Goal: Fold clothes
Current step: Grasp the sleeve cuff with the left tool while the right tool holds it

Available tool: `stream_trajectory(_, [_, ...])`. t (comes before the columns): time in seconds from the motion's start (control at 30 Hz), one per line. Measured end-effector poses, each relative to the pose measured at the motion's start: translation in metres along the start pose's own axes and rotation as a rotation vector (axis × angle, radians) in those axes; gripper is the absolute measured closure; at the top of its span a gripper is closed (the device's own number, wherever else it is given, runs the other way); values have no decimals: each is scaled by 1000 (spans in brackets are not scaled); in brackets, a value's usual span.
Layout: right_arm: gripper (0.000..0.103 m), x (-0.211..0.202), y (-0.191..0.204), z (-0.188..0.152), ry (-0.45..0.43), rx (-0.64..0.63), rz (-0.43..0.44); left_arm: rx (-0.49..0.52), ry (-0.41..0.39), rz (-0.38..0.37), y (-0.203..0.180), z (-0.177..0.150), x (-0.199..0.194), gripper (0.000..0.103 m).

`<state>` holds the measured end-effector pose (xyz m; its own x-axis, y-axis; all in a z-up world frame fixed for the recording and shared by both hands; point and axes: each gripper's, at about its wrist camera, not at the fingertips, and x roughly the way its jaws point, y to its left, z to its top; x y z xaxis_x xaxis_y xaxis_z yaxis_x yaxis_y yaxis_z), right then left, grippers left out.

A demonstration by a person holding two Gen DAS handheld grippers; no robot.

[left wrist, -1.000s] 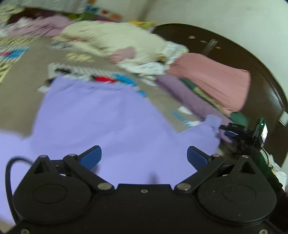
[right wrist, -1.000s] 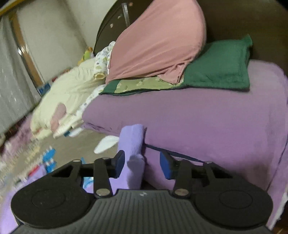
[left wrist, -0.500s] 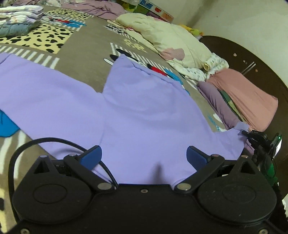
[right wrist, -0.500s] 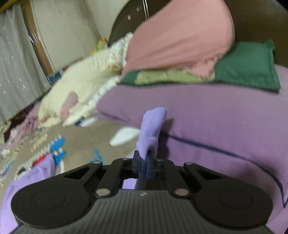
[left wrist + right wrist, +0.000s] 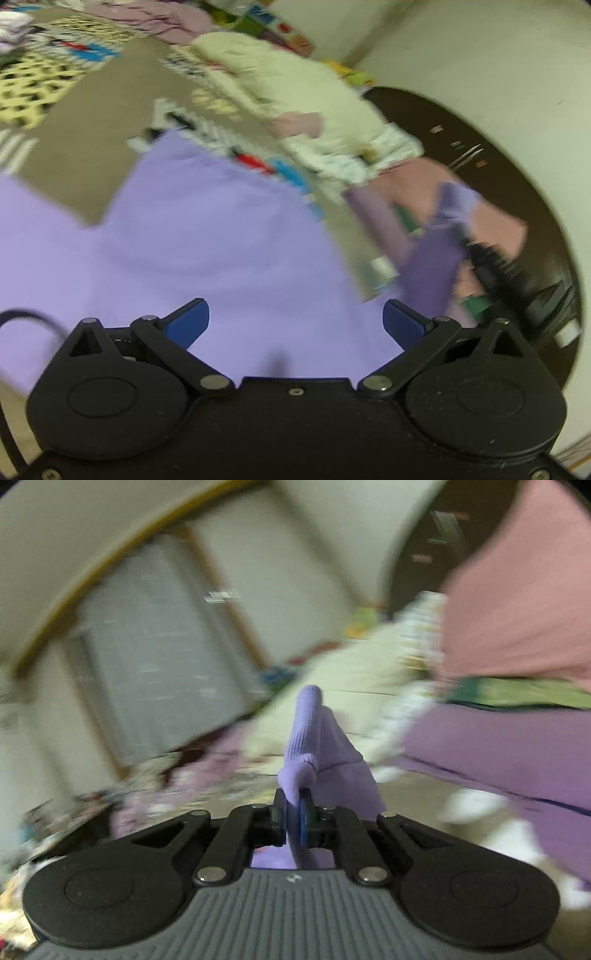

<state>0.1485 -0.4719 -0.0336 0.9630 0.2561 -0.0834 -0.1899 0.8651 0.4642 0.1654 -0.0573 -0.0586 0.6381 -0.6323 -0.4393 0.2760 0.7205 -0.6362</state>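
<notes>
Bedding behind; only right view shows jaws pinching lilac cuff (image 5: 295, 797).

Patterned bedspread (image 5: 99, 122) carries spread lilac garment (image 5: 221, 251); cream bedding (image 5: 295, 85) behind

The lavender garment (image 5: 207, 240) is showing as soft, matt cloth, and its cuff (image 5: 314, 738) is showing a fine ribbed knit. The right gripper (image 5: 293, 814) is looking like matt black plastic with bright metal pins, above a ribbed grey housing. The left gripper (image 5: 295, 321) is showing smooth blue pads. The headboard (image 5: 517, 177) is gleaming like dark polished wood.
</notes>
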Motion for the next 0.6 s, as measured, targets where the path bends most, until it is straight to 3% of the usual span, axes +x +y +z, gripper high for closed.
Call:
stream_trajectory(0.17, [95,21,76,-44,113,-290,129,-120,8,-141,-19,29,42,1])
stream_trajectory(0.27, [95,30,111,-75,187,-437,175,-143,17,-90,-18,31,66,1])
stream_trajectory(0.4, [95,26,147,-106,210,-619,203,-199,20,-56,-9,29,82,4])
stream_trajectory(0.47, [95,24,158,-115,205,-678,207,-198,15,-28,-7,28,85,16])
stream_trajectory(0.53, [95,22,166,-123,200,-731,217,-195,4,9,-4,29,86,37])
stream_trajectory(0.57, [95,21,171,-128,195,-770,220,-188,2,17,-2,30,86,59])
stream_trajectory(0.6, [95,20,176,-133,188,-807,222,-166,3,33,-2,32,85,72])
